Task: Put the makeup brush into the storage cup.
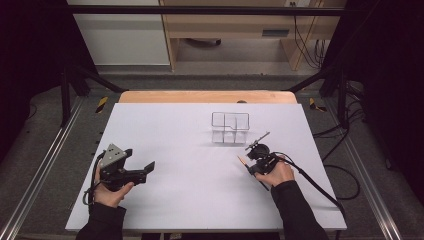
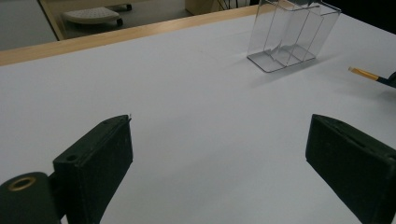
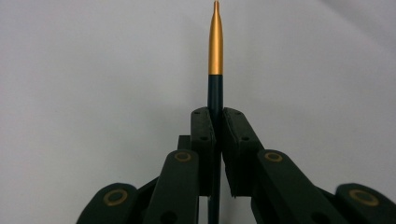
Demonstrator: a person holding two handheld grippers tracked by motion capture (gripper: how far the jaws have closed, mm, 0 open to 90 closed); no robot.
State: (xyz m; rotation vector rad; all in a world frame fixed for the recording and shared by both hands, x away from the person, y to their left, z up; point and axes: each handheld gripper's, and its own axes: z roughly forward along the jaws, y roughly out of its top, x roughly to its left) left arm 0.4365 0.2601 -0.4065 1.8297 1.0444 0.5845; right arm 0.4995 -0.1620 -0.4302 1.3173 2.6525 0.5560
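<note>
Right gripper (image 3: 215,116): your jaws are clamped on the slim black pen with a gold tip (image 3: 215,46).
Pen position: sticks out past the jaws, just above the white table (image 1: 190,150), near the clear plastic compartment organiser (image 1: 230,127).
Left gripper (image 2: 219,158): jaws spread wide, holding nothing.

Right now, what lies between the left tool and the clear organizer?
Nothing: in the left gripper view, bare white table stretches from the left tool to the clear organizer.
</note>
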